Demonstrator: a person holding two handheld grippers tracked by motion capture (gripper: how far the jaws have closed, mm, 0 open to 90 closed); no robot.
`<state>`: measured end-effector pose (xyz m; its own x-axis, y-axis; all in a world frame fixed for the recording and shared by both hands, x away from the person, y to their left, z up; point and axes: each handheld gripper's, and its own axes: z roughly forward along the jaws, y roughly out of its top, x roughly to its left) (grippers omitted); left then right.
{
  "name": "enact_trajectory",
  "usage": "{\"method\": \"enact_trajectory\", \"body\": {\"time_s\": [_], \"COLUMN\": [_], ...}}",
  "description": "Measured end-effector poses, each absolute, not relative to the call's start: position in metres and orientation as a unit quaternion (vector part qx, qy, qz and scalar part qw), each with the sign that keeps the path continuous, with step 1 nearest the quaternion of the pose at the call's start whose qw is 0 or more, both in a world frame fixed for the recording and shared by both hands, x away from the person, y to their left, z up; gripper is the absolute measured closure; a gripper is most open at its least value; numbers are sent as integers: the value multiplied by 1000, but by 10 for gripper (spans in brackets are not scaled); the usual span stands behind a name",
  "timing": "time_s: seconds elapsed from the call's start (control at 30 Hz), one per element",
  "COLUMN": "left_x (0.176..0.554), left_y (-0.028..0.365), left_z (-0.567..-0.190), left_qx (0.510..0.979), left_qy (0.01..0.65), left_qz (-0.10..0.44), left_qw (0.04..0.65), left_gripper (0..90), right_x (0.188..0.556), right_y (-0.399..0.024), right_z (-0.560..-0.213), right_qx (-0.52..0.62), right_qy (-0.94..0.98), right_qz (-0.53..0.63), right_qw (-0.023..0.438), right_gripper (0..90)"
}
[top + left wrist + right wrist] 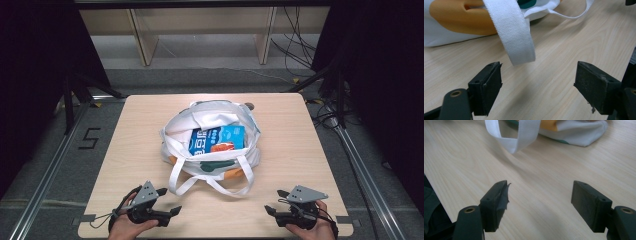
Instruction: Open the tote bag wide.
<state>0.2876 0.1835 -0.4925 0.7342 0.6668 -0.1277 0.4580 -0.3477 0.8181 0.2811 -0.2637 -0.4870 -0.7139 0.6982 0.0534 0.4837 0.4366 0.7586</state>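
A white cloth tote bag point(210, 127) with orange and green print lies open in the middle of the wooden table point(130, 140). Inside it rests a blue packet point(216, 140) with an orange picture. Two white straps point(210, 182) trail from the bag toward the front edge. My left gripper point(170, 201) rests open near the front left, held by a hand. In the left gripper view a strap point(514, 32) hangs just beyond the gripper point(537, 82). My right gripper point(274, 201) is open at the front right; its own view shows the gripper point(539, 200) over bare wood, a strap loop point(517, 137) farther off.
Light wooden furniture legs point(142, 42) stand on the floor behind the table. Cables point(295, 45) run across the floor at the back right. Metal rails point(60, 155) flank the table on both sides. Bare wood surrounds the bag.
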Motion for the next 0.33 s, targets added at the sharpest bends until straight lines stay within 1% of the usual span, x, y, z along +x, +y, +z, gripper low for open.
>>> {"method": "enact_trajectory", "body": {"time_s": [0.03,0.13,0.23,0.3,0.33], "left_x": [288,287,289,289,289], "left_y": [183,183,184,183,184], "left_z": [-492,-493,-494,-494,-493], "left_qx": [813,815,815,811,815], "left_qy": [346,347,342,347,347], "left_qz": [115,115,119,115,118], "left_qw": [454,450,453,456,449], "left_gripper": [207,208,207,208,208], "right_x": [281,283,282,282,282], "right_y": [-264,-263,-264,-264,-264], "right_z": [-487,-488,-488,-488,-488], "right_qx": [354,343,347,347,347], "right_qy": [834,842,837,837,837], "right_qz": [397,392,393,393,393], "right_qw": [147,139,155,155,155], "right_gripper": [308,308,308,307,307]}}
